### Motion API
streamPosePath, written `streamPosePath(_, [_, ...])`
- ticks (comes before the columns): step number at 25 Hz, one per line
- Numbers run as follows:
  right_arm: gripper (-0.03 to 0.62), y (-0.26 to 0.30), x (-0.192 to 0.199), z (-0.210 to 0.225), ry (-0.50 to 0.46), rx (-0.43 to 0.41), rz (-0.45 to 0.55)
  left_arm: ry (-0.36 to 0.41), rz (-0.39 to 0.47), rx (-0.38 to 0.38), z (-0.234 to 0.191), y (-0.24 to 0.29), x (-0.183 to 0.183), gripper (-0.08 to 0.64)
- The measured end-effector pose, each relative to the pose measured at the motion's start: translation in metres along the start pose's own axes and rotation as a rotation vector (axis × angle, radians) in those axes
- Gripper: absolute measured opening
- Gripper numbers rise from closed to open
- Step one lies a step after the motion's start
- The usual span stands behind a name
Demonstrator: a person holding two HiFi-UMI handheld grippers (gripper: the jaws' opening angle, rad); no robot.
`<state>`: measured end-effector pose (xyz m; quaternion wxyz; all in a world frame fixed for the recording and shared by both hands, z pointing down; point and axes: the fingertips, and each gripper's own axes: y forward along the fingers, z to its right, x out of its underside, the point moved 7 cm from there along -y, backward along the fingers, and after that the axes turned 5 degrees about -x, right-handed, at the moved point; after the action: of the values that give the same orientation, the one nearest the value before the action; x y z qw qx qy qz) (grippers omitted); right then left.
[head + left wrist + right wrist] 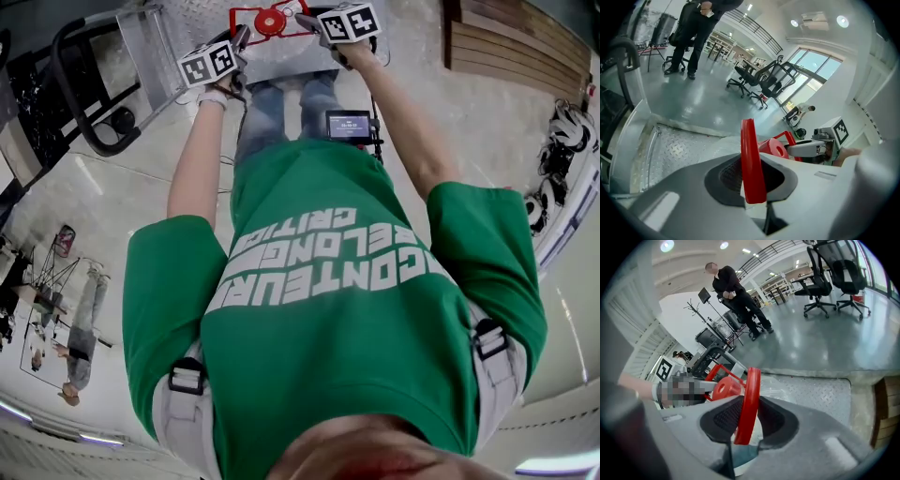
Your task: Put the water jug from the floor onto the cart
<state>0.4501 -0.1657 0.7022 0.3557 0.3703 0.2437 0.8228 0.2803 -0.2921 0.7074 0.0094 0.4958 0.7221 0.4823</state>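
Directly ahead of the person in the head view, both arms reach forward side by side, and the water jug (279,52) sits between the left gripper (242,41) and the right gripper (306,19), over the ribbed metal deck of the cart (202,17). Its red handle (246,13) runs crosswise from one gripper to the other, with the red cap (270,21) at the middle, so neither hand is nearer than the other. Whether the jug's base already rests on the deck cannot be told from here. Next, the left gripper view shows the left gripper (751,187) clamped on the red handle (751,159), which stands edge-on and upright between the pads. The red cap (773,147) is just beyond it, the right gripper (806,150) is on the cap's far side, and the cart (679,150) lies below and to the left. Lastly, the right gripper view mirrors this: the right gripper (743,427) is closed on its own side of the red handle (749,404), the red cap (725,387) sits just past it, and the cart (820,392) spreads out beyond and beneath the clear water jug (776,390). By my reading, the coming move is a level set-down: the jug hangs between and under both grips, so both must sink together.
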Motion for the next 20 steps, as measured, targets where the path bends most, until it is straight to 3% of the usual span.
streamPosePath(20, [0.075,0.053,0.067,0.037,0.054,0.109,-0.056,-0.003,-0.081,-0.064,-0.035,0.044,0.064,0.06])
